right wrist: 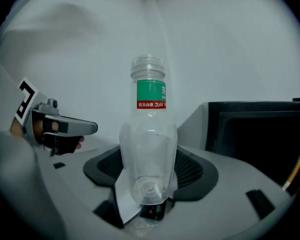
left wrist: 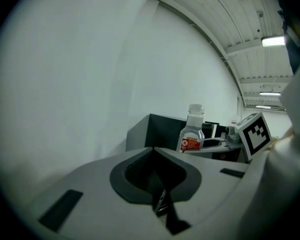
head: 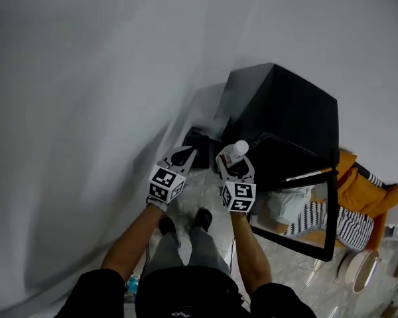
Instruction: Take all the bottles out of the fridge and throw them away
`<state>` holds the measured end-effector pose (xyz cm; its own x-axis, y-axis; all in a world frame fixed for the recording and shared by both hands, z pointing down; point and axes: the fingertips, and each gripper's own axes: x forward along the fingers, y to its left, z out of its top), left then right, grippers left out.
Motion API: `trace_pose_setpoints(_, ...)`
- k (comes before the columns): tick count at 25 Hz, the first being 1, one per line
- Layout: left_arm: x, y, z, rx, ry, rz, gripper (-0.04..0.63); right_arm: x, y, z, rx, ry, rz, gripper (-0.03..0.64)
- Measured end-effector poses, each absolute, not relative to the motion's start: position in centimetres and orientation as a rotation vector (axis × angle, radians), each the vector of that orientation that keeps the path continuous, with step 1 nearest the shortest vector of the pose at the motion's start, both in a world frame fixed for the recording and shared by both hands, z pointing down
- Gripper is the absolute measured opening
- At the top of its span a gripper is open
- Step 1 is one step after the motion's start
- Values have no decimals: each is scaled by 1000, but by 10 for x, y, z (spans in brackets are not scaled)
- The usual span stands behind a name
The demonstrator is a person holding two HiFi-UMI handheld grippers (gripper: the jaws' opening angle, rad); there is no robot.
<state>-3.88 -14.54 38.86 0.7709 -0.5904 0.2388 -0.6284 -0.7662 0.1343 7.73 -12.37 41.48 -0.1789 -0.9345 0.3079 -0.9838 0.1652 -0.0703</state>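
**Right tool pinches a clear bottle beside the open black fridge; left tool pressed together and empty**

A plain white wall (head: 86, 111) fills most of the head view. Against it stands a boxy black fridge (head: 285, 105), its dark-framed glass door (head: 332, 204) swung open toward the person. Orange and striped cloth shows by the door; what it belongs to is unclear. Below lies a pale marbled floor (head: 199, 191), with the person's black shoes (head: 202, 217) set on it just short of the fridge.

Both forearms reach forward, side by side. The left tool (head: 184, 155) is held near the wall, level with the right tool (head: 233, 164) but apart from it. In the left gripper view the left tool (left wrist: 154, 151) has its jaws pressed together with nothing between them. The bottle (left wrist: 192, 134) shows beyond them to the right, with the dark fridge (left wrist: 165, 129) behind it.

The clear plastic bottle with a green and red label band (right wrist: 149, 149) is clamped in the right tool (right wrist: 149, 184). The jaws close on its lower end, the base faces the camera, and the body and neck project past the jaw tips. In the head view this bottle (head: 236, 151) is outside the fridge, in front of its open side and above the floor. The left tool (right wrist: 65, 126) appears to the left of the bottle, not touching it.
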Motion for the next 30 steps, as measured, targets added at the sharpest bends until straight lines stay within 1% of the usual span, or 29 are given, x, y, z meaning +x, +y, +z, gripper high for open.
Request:
trace_pose_setpoints(4, -57, -155, 408, 2699, -1029, 284, 4, 55, -142, 441, 1774, -2274, 392, 301)
trace_pose_setpoints(10, -62, -174, 459, 2624, -1070, 308, 3, 42, -172, 506, 1666, -2297, 444, 301)
trace_pose_setpoints(21, -43, -192, 609, 2582, -982, 403, 3, 35, -207, 681, 1604, -2258, 598, 302)
trace_pose_setpoints(30, -45, -176, 716, 2474, -940, 489, 3, 20, -180, 802, 1482, -2188, 717, 302)
